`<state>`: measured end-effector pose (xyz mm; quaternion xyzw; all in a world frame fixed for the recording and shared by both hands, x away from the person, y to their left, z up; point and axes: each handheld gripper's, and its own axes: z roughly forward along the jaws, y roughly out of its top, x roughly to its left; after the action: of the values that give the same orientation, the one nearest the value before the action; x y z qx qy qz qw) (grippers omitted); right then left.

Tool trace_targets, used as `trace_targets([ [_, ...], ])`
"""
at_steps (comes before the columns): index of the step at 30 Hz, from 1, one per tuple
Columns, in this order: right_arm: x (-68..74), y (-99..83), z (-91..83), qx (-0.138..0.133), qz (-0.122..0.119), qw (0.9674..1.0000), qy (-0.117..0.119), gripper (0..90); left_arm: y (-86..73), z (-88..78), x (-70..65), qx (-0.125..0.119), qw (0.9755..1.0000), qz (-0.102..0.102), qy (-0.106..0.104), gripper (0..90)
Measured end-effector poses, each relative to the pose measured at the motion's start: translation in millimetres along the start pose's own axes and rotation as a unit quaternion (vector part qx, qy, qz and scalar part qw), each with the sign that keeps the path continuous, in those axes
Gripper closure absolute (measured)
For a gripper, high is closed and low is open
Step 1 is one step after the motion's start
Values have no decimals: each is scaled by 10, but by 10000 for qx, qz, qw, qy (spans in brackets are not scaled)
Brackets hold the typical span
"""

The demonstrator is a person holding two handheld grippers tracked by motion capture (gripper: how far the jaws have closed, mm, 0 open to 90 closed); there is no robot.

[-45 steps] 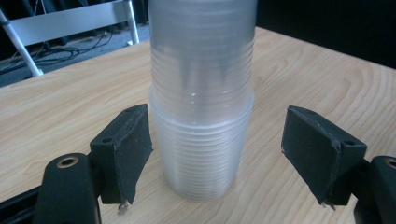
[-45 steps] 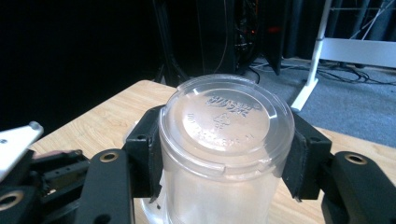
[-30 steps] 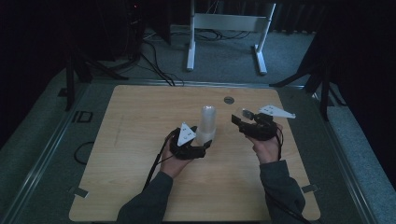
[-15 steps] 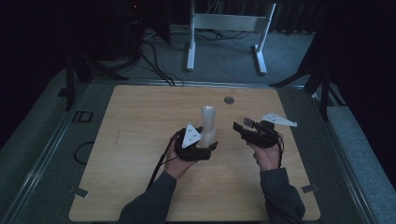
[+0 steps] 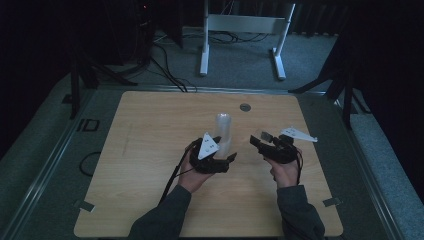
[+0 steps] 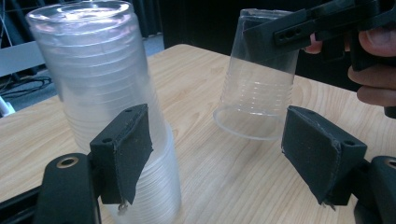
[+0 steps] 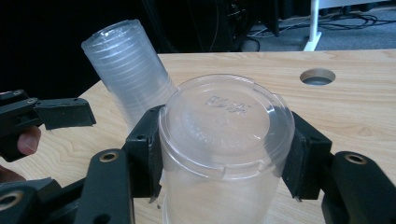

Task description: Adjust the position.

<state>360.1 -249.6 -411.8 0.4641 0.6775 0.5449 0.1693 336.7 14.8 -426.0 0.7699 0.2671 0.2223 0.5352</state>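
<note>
A tall stack of clear plastic cups point(image 5: 223, 129) stands upside down at mid-table. My left gripper point(image 5: 228, 155) is open at its base. In the left gripper view the stack point(image 6: 102, 93) rises behind the left pad point(image 6: 123, 154), and the right pad point(image 6: 317, 154) stands well clear of it. My right gripper point(image 5: 260, 140) is shut on a single upside-down clear cup point(image 7: 224, 140), its pads pressing both sides. That cup point(image 6: 259, 93) hangs slightly tilted to the right of the stack, its rim close to the tabletop; I cannot tell whether it touches.
The wooden table point(image 5: 150, 150) has a round hole point(image 5: 244, 107) near its far edge. A white metal frame point(image 5: 240, 25) and cables lie on the floor beyond. Black cables trail from both grippers toward the person's sleeves.
My right gripper has come down and a little nearer with the single cup. The left gripper and the stack have stayed put.
</note>
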Motion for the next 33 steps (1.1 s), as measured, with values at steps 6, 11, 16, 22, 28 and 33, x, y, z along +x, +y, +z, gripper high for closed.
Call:
trace_targets([
  [6, 4, -74, -13, -39, 135, 9999, -16, 409, 9, 41, -9, 6, 10000, 10, -18, 239],
  [11, 19, -176, -16, -76, 318, 9995, -24, 409, 33, 66, -19, -3, 10000, 31, -73, 240],
  [16, 17, -249, 10, -40, 498, 9987, 32, 410, 44, 111, -52, 26, 9999, 80, -121, 240],
  [22, 26, -319, 44, 6, 650, 9978, 103, 410, 37, 181, -112, 77, 9996, 141, -240, 240],
  [28, 42, -337, 56, -10, 786, 9967, 208, 410, 6, 258, -154, 150, 9993, 174, -283, 240],
  [33, 41, -340, 51, -53, 932, 9952, 303, 410, -28, 327, -175, 236, 9990, 181, -339, 239],
])
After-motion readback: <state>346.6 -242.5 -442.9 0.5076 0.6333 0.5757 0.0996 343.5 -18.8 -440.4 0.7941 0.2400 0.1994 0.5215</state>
